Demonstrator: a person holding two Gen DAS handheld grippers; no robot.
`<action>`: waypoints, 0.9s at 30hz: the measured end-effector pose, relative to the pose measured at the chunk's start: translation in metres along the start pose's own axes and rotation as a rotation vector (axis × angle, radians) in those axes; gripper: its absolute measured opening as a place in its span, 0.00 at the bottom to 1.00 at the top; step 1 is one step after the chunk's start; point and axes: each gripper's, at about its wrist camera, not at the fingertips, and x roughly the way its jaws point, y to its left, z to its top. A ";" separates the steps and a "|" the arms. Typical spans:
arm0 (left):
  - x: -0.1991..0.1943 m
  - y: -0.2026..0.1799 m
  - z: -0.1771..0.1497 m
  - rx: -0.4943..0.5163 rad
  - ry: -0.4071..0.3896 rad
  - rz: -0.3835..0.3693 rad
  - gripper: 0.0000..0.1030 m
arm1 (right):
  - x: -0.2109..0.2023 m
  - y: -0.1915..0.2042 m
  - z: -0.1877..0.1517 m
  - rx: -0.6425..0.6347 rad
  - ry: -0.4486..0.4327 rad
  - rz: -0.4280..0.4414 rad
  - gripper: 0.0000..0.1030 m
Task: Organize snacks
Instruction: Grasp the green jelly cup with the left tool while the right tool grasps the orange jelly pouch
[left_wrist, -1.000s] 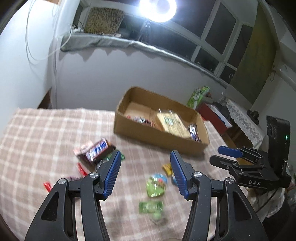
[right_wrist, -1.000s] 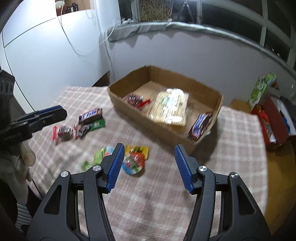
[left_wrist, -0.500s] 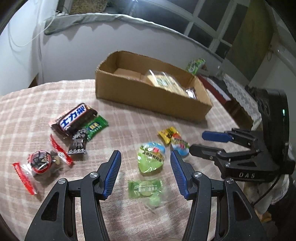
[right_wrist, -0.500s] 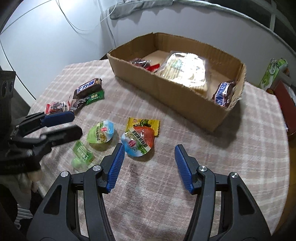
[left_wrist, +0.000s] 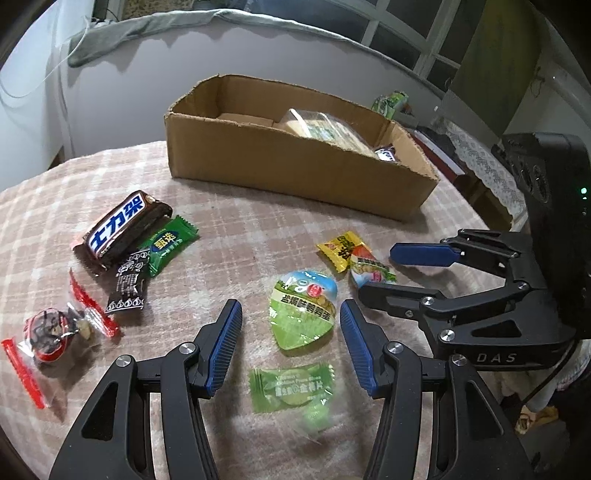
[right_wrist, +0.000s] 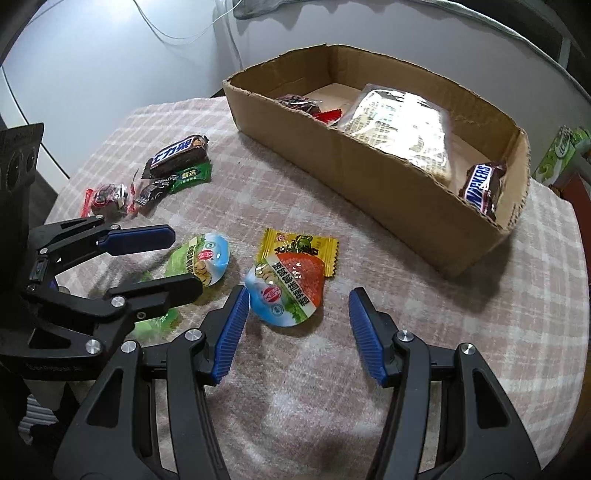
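Observation:
A cardboard box (left_wrist: 295, 166) (right_wrist: 369, 177) stands at the back of the table and holds a cracker pack (right_wrist: 402, 129), a Snickers bar (right_wrist: 482, 186) and a dark red candy (right_wrist: 299, 103). My left gripper (left_wrist: 290, 314) (right_wrist: 184, 258) hangs open over a green jelly cup (left_wrist: 303, 314) (right_wrist: 197, 260), its pads clear of it. My right gripper (right_wrist: 298, 299) (left_wrist: 380, 273) is open just above a red jelly cup (right_wrist: 288, 288) (left_wrist: 369, 267) that lies on a yellow candy (right_wrist: 299, 243). A flat green candy (left_wrist: 291, 386) lies close below the left gripper.
At the left lie a brown chocolate bar (left_wrist: 122, 225), a green wrapped candy (left_wrist: 168, 245), a black candy (left_wrist: 127, 284) and a red-wrapped candy (left_wrist: 48, 332). A plaid cloth (right_wrist: 406, 332) covers the round table. A green pack (right_wrist: 557, 153) stands beyond the table's right edge.
Both grippers have sunk toward the table and tipped further down. The two jelly cups now sit between their fingers in view. Jaw widths are the same.

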 end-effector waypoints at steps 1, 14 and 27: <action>0.001 0.001 0.000 -0.002 0.001 0.001 0.53 | 0.001 0.000 0.001 -0.007 0.000 0.006 0.57; 0.011 -0.002 0.007 0.031 0.001 0.008 0.46 | 0.010 0.002 0.005 -0.034 0.007 -0.008 0.50; 0.017 -0.013 0.005 0.106 -0.012 0.054 0.23 | 0.006 -0.004 0.001 -0.032 0.002 -0.035 0.39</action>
